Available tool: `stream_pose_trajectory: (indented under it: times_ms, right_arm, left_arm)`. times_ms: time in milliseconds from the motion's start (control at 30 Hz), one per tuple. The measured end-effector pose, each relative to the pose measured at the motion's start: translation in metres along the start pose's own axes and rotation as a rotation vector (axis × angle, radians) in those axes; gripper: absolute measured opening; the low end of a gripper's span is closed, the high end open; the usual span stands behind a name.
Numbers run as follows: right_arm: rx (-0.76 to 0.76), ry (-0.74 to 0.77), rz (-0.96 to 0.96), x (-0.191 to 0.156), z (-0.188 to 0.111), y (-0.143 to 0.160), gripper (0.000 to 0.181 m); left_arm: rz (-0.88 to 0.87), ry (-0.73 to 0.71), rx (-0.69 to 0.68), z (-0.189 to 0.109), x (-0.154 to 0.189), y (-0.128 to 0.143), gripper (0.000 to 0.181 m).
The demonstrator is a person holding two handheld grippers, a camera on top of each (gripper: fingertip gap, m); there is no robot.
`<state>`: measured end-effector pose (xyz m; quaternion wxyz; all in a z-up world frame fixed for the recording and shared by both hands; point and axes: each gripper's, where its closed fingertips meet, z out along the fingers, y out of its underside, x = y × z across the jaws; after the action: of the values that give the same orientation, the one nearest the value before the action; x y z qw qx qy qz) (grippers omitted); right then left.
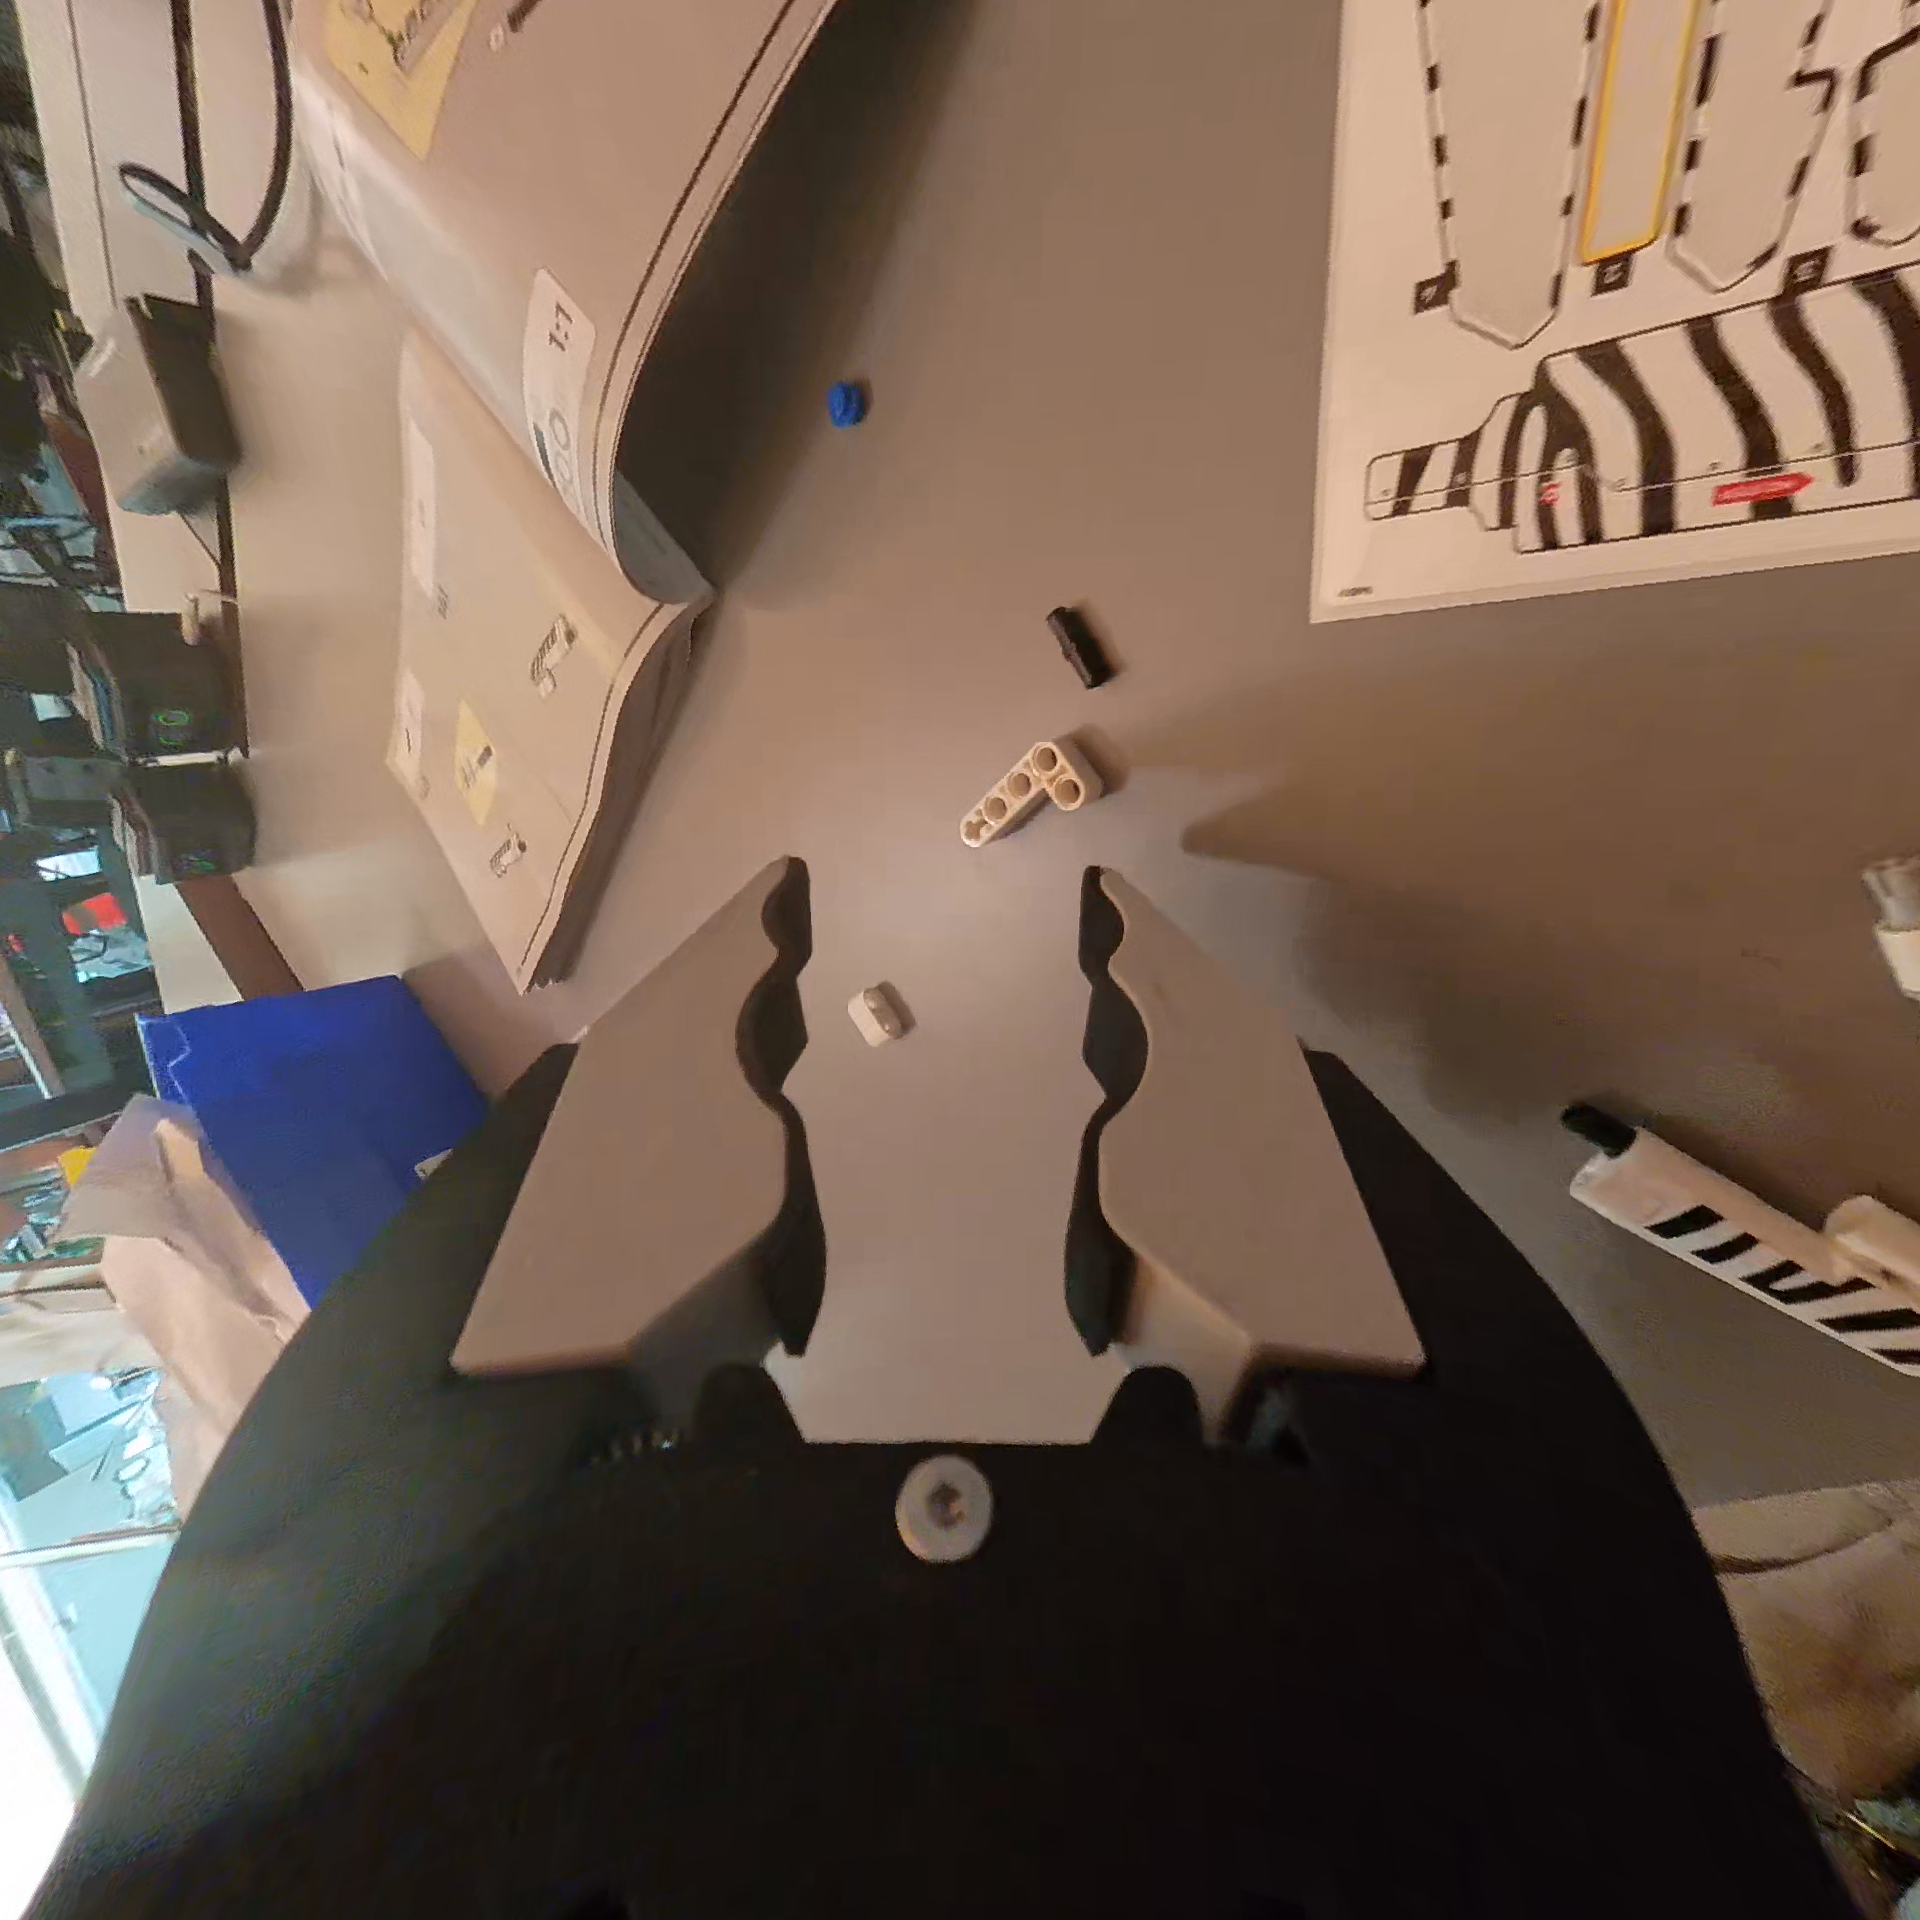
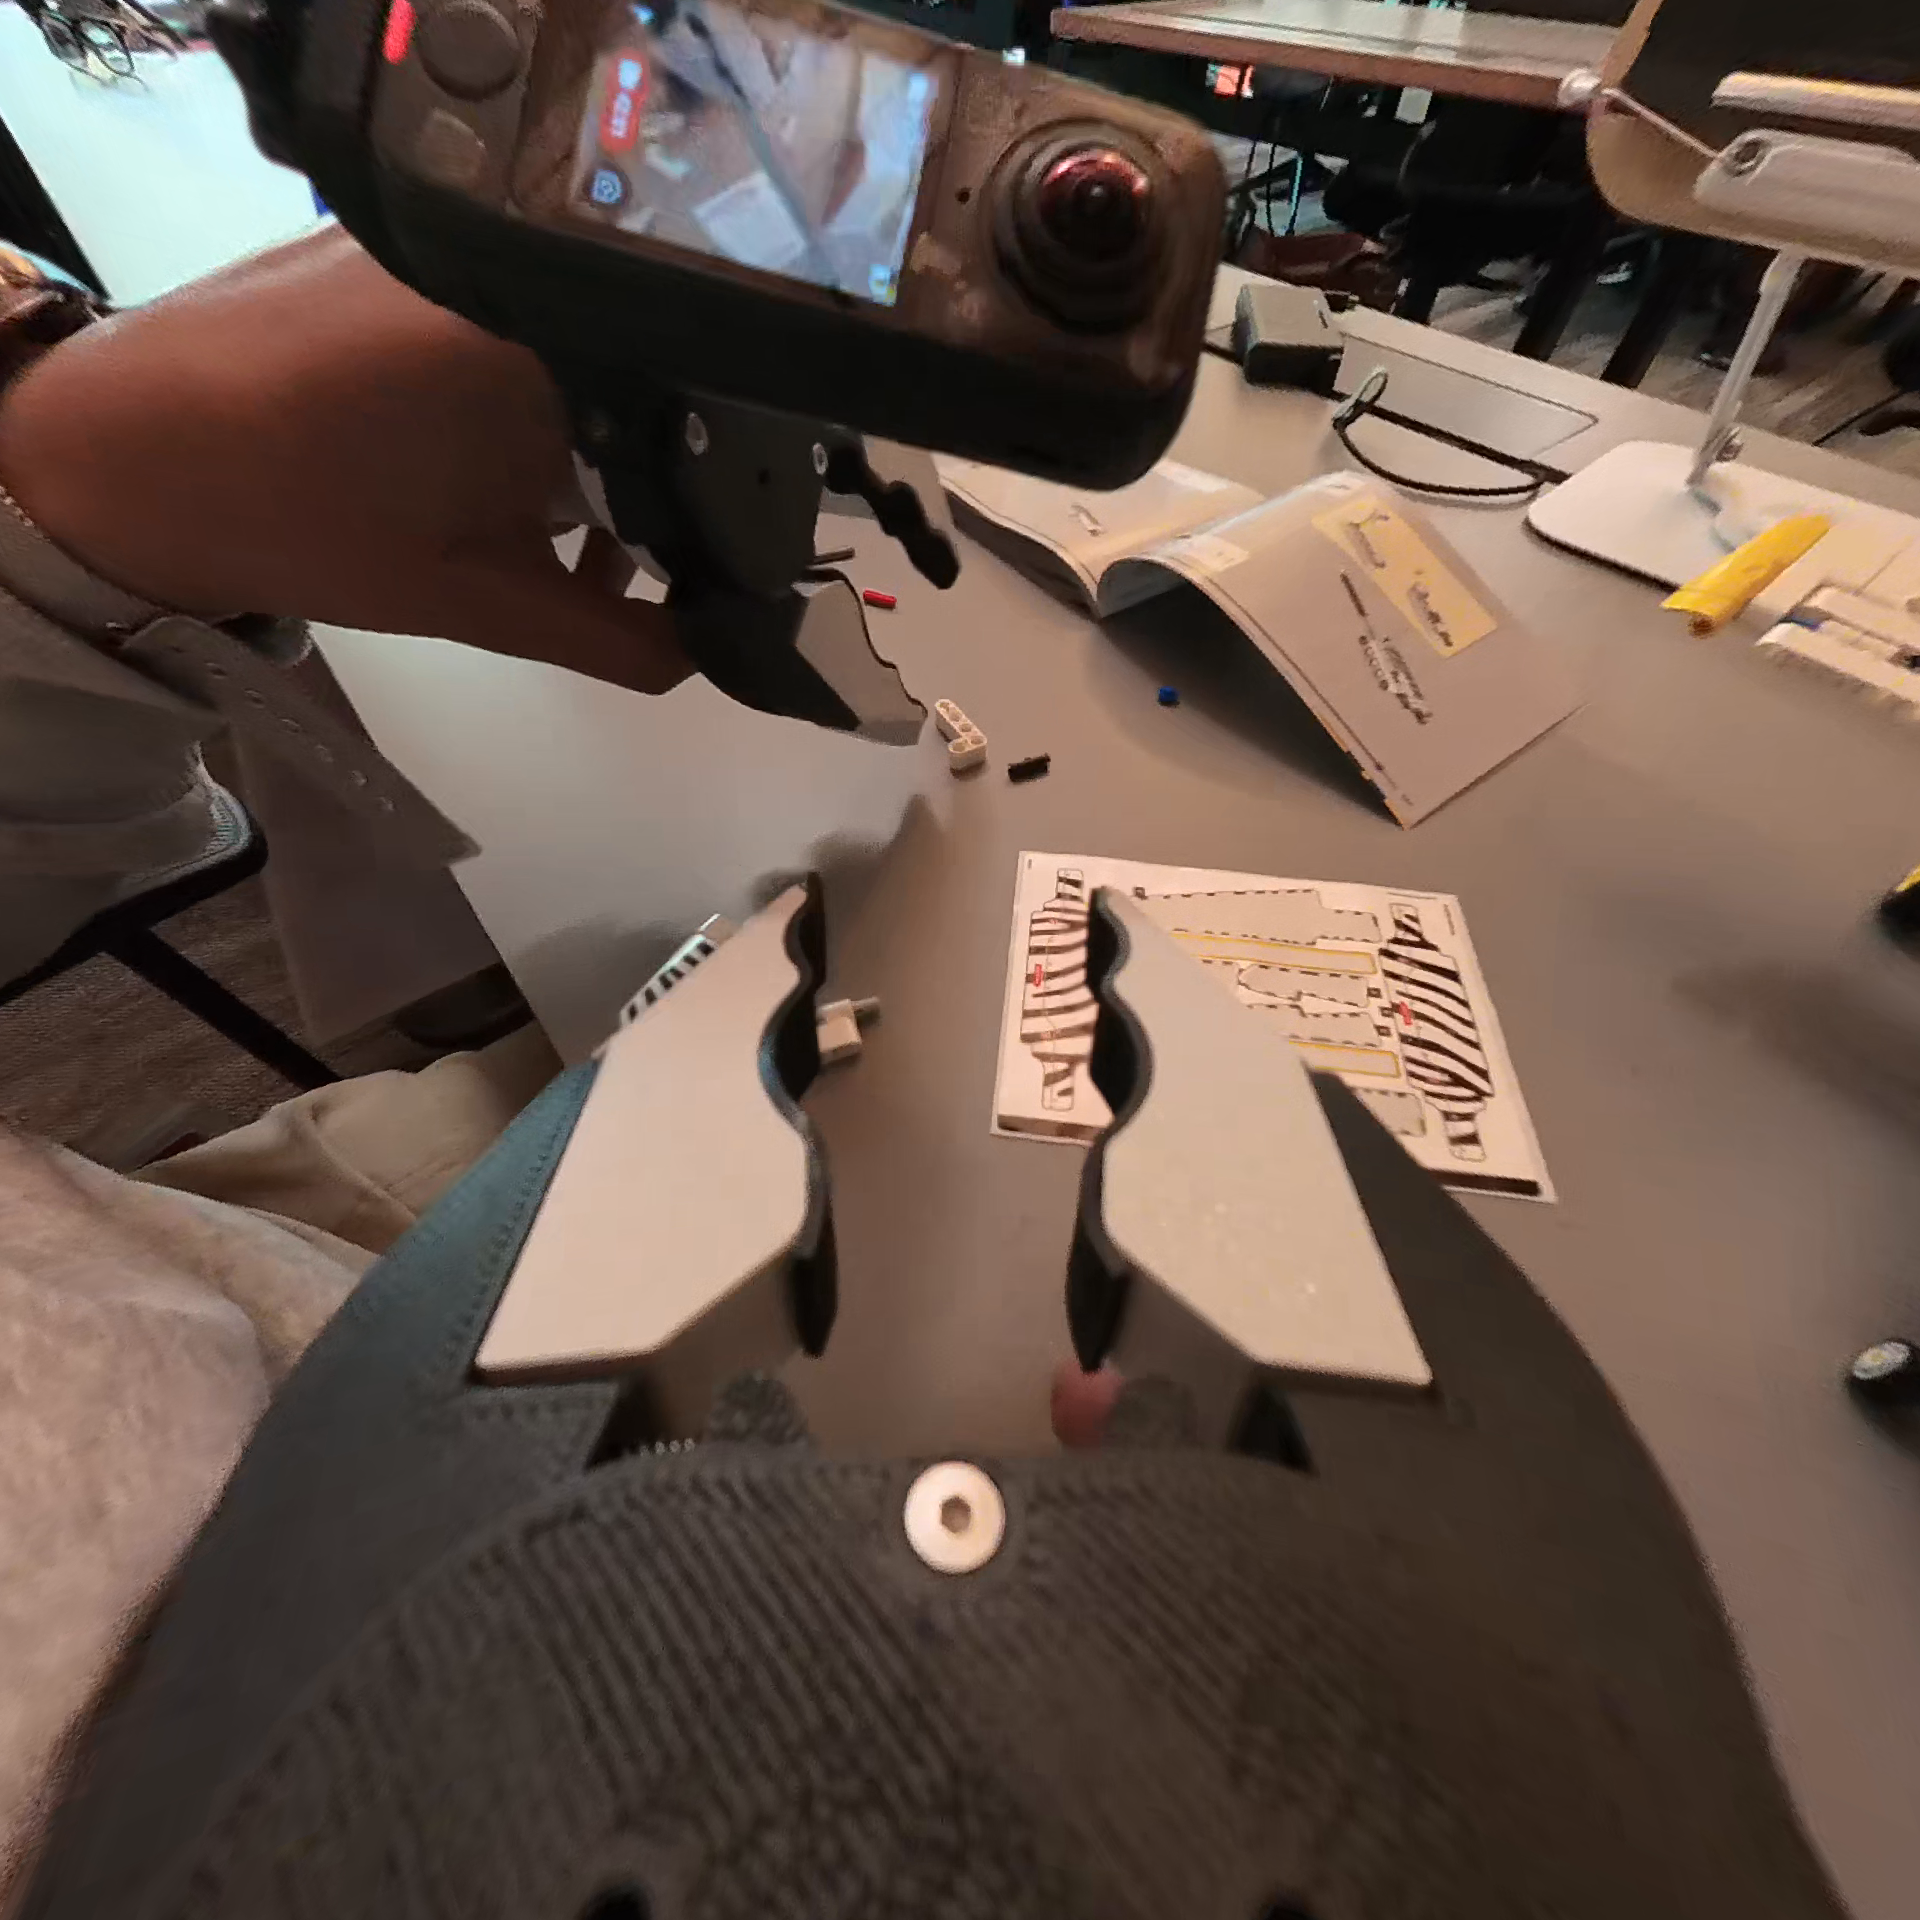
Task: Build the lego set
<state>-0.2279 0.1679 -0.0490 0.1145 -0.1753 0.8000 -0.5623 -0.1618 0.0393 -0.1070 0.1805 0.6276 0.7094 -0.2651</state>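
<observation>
My left gripper (image 1: pixel 943 871) is open and empty above the grey table. A small white lego piece (image 1: pixel 879 1012) lies between its fingers. A white L-shaped beam (image 1: pixel 1031 792) and a black pin (image 1: pixel 1078 646) lie just past the tips, a blue stud (image 1: pixel 848 400) farther off. The beam (image 2: pixel 961 736), black pin (image 2: pixel 1028 769) and blue stud (image 2: pixel 1169 694) also show in the right wrist view, with the left gripper above them. My right gripper (image 2: pixel 956 896) is open and empty. A white piece with a grey axle (image 2: pixel 844 1027) lies by its left finger.
An open instruction booklet (image 1: pixel 540 665) lies left, also seen far right (image 2: pixel 1351 613). A zebra-striped sticker sheet (image 2: pixel 1268 1023) lies under my right fingers and shows top right (image 1: pixel 1621 312). A striped white lego assembly (image 1: pixel 1756 1247) lies right. A blue bin (image 1: pixel 301 1101) stands off the table edge. Spacing between my two grippers at the tips: around 15 centimetres. To the black pin (image 1: pixel 1078 646): left tips about 4 centimetres, right tips about 15 centimetres. It is also in sight in the right wrist view (image 2: pixel 1030 765). The blue stud (image 1: pixel 848 400) is closer to my left gripper, around 10 centimetres from its tips; the right tips are 20 centimetres off. It turns up in the right wrist view (image 2: pixel 1168 695) as well.
</observation>
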Motion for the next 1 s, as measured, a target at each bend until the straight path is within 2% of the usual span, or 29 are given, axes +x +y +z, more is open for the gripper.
stream_pose_trajectory:
  times_ms: [200, 267, 433, 500, 567, 667, 900, 1000]
  right_arm:
    - [0.018, -0.045, -0.016, -0.011, 0.013, 0.003, 0.057]
    - [-0.023, -0.079, -0.002, -0.016, 0.017, 0.010, 0.059]
    - [-0.134, -0.237, 0.035, -0.034, 0.011, 0.026, 0.067]
    - [-0.175, -0.281, 0.038, -0.040, 0.007, 0.036, 0.067]
    - [-0.229, -0.308, 0.040, -0.045, 0.006, 0.049, 0.067]
    - [-0.289, -0.302, 0.016, -0.048, 0.014, 0.061, 0.063]
    - [-0.381, -0.288, -0.055, -0.046, 0.032, 0.073, 0.048]
    - [-0.384, -0.279, -0.087, -0.044, 0.034, 0.073, 0.022]
  left_arm:
    - [0.009, 0.036, 0.041, -0.003, 0.009, -0.003, 0.059]
    - [-0.016, 0.078, 0.102, -0.005, 0.015, -0.005, 0.065]
    - [-0.133, 0.365, 0.395, -0.035, 0.039, 0.008, 0.064]
    - [-0.136, 0.538, 0.495, -0.054, 0.052, 0.018, 0.064]
    - [-0.136, 0.662, 0.531, -0.067, 0.065, 0.028, 0.065]
    - [-0.118, 0.764, 0.533, -0.073, 0.091, 0.038, 0.066]
    - [-0.070, 0.728, 0.523, -0.063, 0.124, 0.034, 0.064]
    - [-0.066, 0.711, 0.546, -0.064, 0.126, 0.030, 0.054]
